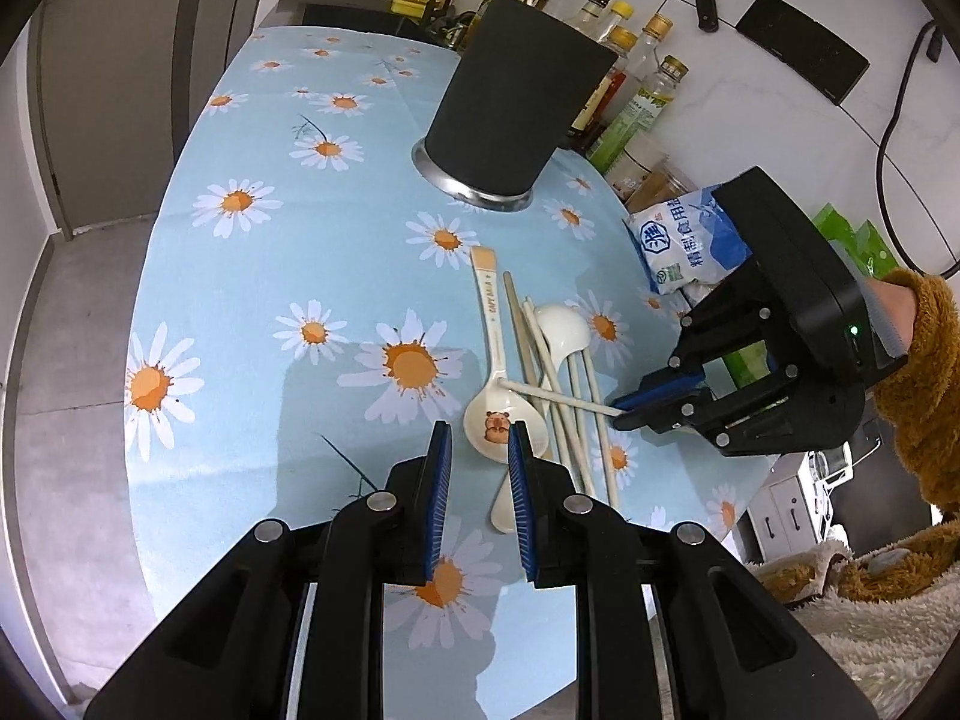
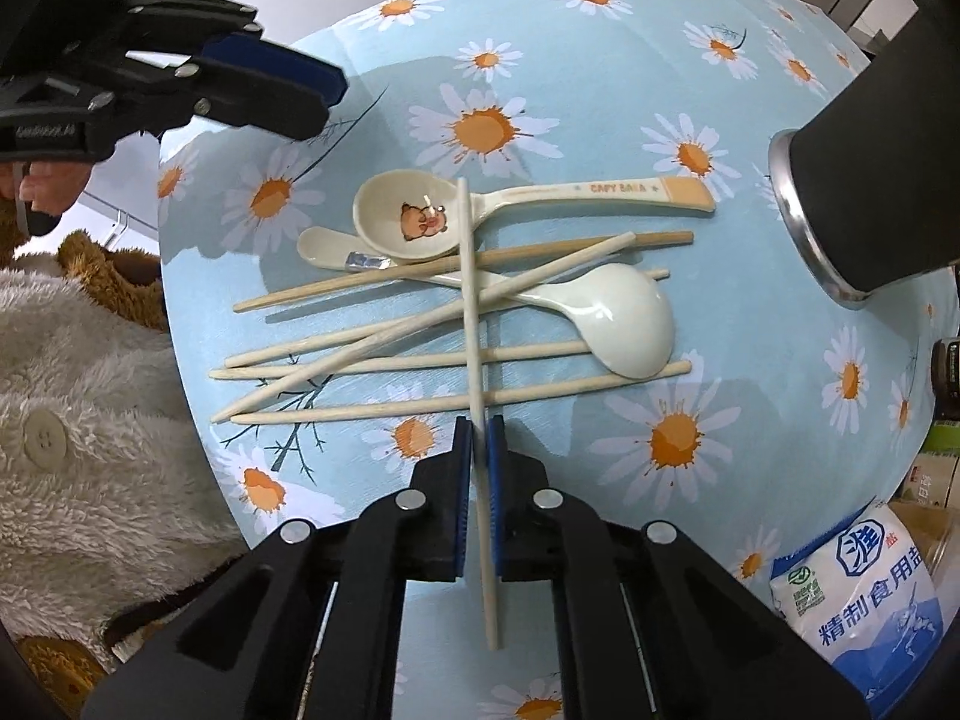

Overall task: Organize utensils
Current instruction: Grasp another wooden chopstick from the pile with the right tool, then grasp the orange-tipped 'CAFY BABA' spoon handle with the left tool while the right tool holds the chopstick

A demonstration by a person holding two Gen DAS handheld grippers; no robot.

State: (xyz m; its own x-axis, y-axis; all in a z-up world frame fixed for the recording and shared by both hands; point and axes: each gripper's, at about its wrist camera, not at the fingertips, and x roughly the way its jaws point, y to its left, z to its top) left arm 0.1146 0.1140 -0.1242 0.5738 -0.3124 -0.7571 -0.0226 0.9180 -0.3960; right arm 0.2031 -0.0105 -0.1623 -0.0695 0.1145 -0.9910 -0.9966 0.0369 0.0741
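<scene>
Underneath everything lies a pale blue tablecloth [image 2: 600, 90] printed with white and orange daisies, and toward its far side stands a tall black holder [image 1: 516, 102] with a shiny metal base, upright and well apart from the pile of utensils. Behind it along the white counter stand oil and sauce bottles [image 1: 648, 60], their labels too small to read. A blue and white salt bag [image 2: 864, 588] printed with Chinese characters lies at the table's edge, near the right gripper. The left gripper [image 1: 480, 492] hovers low above the cloth just beside the pile, its blue-padded fingers spread and holding nothing. The right gripper [image 2: 479, 450], held by a hand in a fuzzy brown sleeve, reaches in from the side with its fingers pressed together on one pale chopstick [image 2: 471, 300], which crosses over the rest of the pile with its far tip over the bowl of a spoon. That cartoon spoon [image 2: 510, 204] carries a small brown animal picture in its bowl and the word "CAPY BARA" along its handle. A plain white spoon [image 2: 624, 318] lies beside it, pointing the other way. Several more chopsticks [image 2: 390, 360] lie loosely crossed between and under the two spoons.
</scene>
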